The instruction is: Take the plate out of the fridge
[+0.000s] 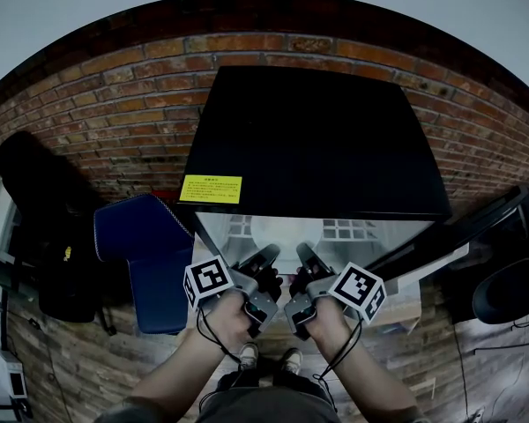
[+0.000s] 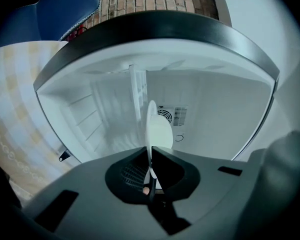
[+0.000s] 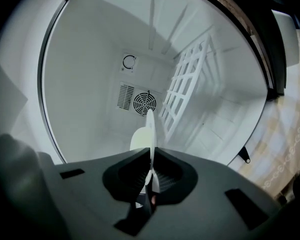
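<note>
A white plate (image 2: 157, 129) is inside the open fridge (image 1: 317, 139) and shows edge-on in both gripper views. In the left gripper view its rim runs between the closed jaws of my left gripper (image 2: 151, 151), which is shut on it. My right gripper (image 3: 151, 151) pinches the rim of the same plate (image 3: 142, 136) from the other side. In the head view both grippers reach into the white fridge interior just below the black top, the left gripper (image 1: 269, 256) and the right gripper (image 1: 304, 254) close together. The plate itself is hard to make out there.
The fridge door (image 1: 463, 236) stands open to the right. A white wire shelf (image 3: 190, 79) and a fan vent (image 3: 140, 103) are on the inner walls. A blue chair (image 1: 141, 245) stands left of the fridge, and a brick wall (image 1: 115, 113) is behind it.
</note>
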{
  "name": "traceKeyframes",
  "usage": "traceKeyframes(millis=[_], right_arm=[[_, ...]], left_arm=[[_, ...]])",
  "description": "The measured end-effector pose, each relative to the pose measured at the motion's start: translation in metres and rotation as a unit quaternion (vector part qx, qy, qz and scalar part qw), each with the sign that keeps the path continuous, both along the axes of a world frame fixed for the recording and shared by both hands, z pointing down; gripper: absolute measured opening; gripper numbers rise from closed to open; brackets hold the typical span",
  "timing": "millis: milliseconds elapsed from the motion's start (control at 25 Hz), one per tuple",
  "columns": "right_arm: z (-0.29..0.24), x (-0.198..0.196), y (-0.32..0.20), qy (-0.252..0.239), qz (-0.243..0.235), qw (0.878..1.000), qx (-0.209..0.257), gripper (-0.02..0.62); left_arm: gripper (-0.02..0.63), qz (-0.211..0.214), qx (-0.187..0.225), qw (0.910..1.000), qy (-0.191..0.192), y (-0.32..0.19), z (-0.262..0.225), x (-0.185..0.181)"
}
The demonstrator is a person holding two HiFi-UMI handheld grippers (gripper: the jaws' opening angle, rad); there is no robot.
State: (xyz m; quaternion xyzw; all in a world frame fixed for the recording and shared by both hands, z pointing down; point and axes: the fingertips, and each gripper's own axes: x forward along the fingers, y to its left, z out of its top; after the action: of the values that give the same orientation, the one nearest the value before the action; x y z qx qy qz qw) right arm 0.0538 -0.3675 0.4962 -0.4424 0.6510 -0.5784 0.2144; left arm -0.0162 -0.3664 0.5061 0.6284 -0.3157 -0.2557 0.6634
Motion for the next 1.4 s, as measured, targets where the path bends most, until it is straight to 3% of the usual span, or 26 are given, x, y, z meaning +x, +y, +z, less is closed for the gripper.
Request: traceKeyframes(millis=[480,760,1400], right_arm=[[-0.032,0.008,0.038,-0.041,0.017,0.999,0.004,0.037],[-0.054,0.021,0.066,-0.039,0.033,0.999,0.016,0.035],[-0.093,0.082,0.119,-0.046,0.105,0.992,0.044,0.035]], left_arm=[[0.031,0.027,0.021,0.9994,-0.011,0.035,-0.036,0.007],[0.031,0.048,0.033,0.9982,-0.011,0.059,-0.059,0.02],[0.031,0.141,0.062,0.9881,0.007,0.1,-0.101,0.082]])
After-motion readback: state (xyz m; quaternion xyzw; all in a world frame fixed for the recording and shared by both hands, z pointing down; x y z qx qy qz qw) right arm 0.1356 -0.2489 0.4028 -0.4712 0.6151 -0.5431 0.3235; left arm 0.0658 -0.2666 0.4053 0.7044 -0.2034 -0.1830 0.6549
